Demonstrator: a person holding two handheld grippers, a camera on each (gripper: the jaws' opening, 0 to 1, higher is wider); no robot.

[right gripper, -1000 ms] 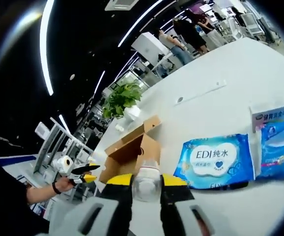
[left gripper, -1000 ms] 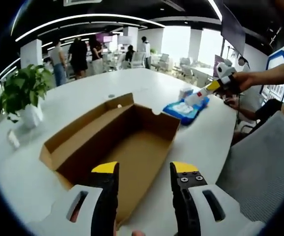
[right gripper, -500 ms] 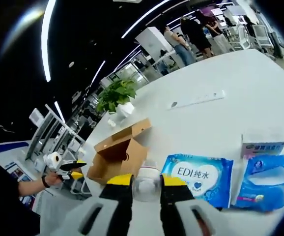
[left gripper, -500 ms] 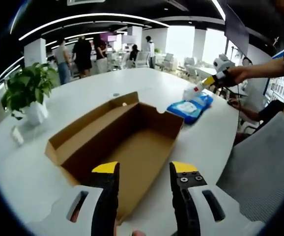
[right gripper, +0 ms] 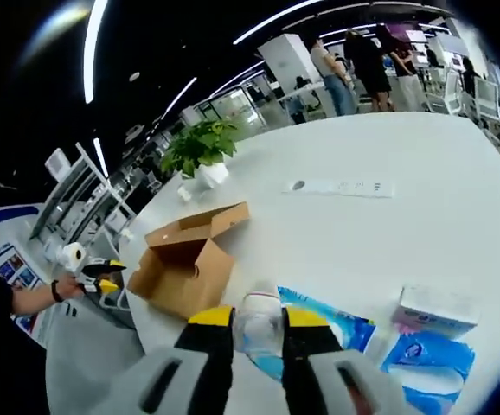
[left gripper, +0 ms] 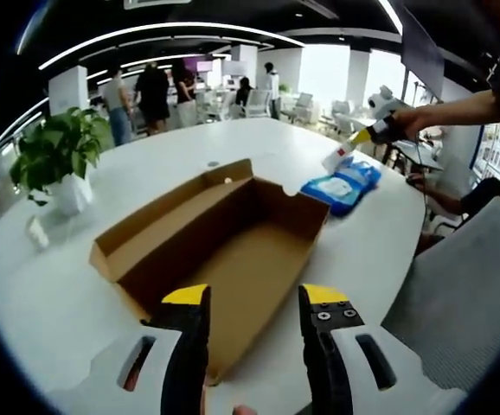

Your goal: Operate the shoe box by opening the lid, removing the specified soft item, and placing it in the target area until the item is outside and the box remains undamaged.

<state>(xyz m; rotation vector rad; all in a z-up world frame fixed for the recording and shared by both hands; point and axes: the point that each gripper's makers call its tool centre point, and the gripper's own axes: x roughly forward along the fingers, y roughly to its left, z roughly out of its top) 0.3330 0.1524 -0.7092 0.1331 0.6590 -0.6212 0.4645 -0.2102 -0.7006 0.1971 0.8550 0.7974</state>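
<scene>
The right gripper (right gripper: 258,322) has its jaws clamped on a small clear plastic bottle (right gripper: 258,316), held above the blue wet-wipe packs (right gripper: 423,354) on the white table (right gripper: 388,225). The left gripper (left gripper: 255,303) hangs with jaws apart and nothing between them, right at the near end of the open cardboard shoe box (left gripper: 224,246). The box's long axis runs away from those jaws. The right gripper is clearly the one nearer the wipes.
</scene>
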